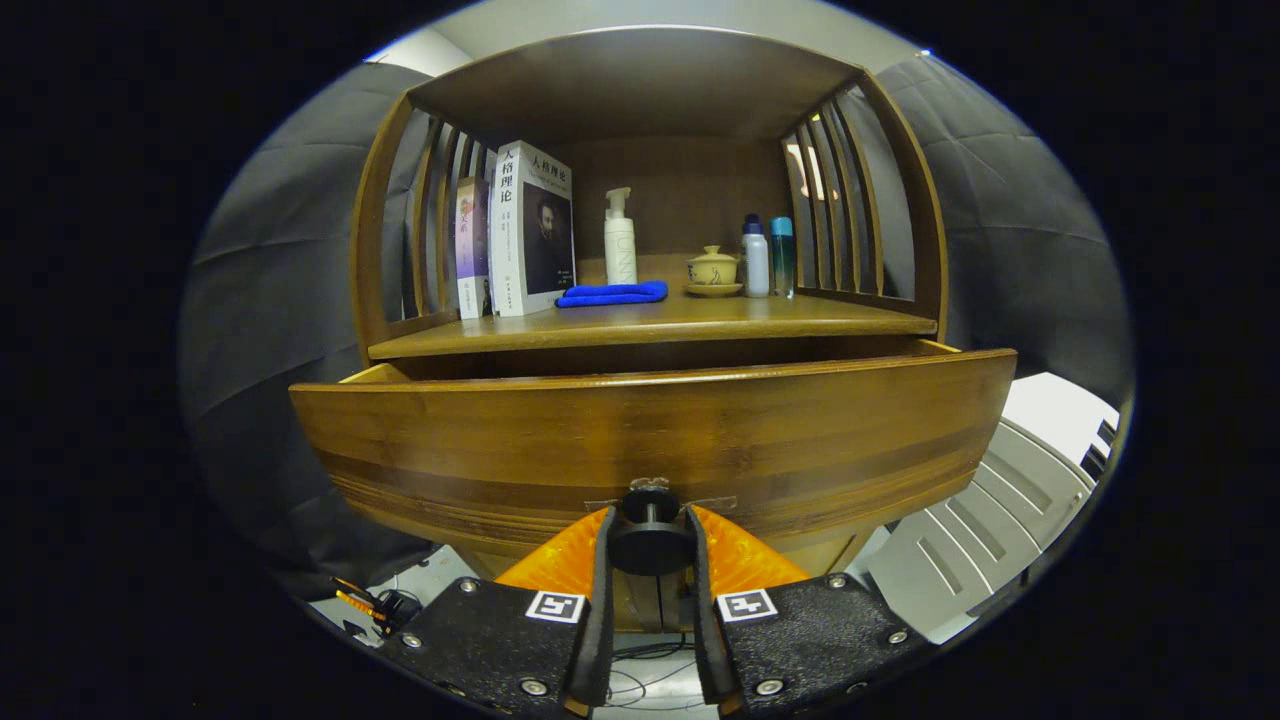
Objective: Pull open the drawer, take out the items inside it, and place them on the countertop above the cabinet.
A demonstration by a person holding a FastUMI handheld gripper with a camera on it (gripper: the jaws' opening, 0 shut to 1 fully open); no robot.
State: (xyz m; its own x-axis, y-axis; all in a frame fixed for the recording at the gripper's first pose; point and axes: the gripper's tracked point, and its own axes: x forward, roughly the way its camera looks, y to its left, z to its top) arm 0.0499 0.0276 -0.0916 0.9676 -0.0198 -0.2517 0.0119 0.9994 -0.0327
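- Your gripper (650, 535) has its fingers (603, 560) pinching the dark round knob (650, 540) at the middle of the drawer (650, 440) front, one finger pressed on each side of it
- The wooden drawer stands pulled partly out from under the counter (650, 325), its front panel forward of the cabinet and a dark gap open behind its top edge; what lies inside is hidden from you
- On the counter, at its left end, two books (515, 235) stand upright against the slatted side
- A folded blue cloth (612, 293) lies near the counter's front edge, just right of the books
- Behind the cloth, a white pump bottle (620, 240) stands near the back panel
- Towards the right end sit a small lidded cup on a saucer (713, 270), a white bottle (756, 260) and a teal bottle (781, 255), close together in a row
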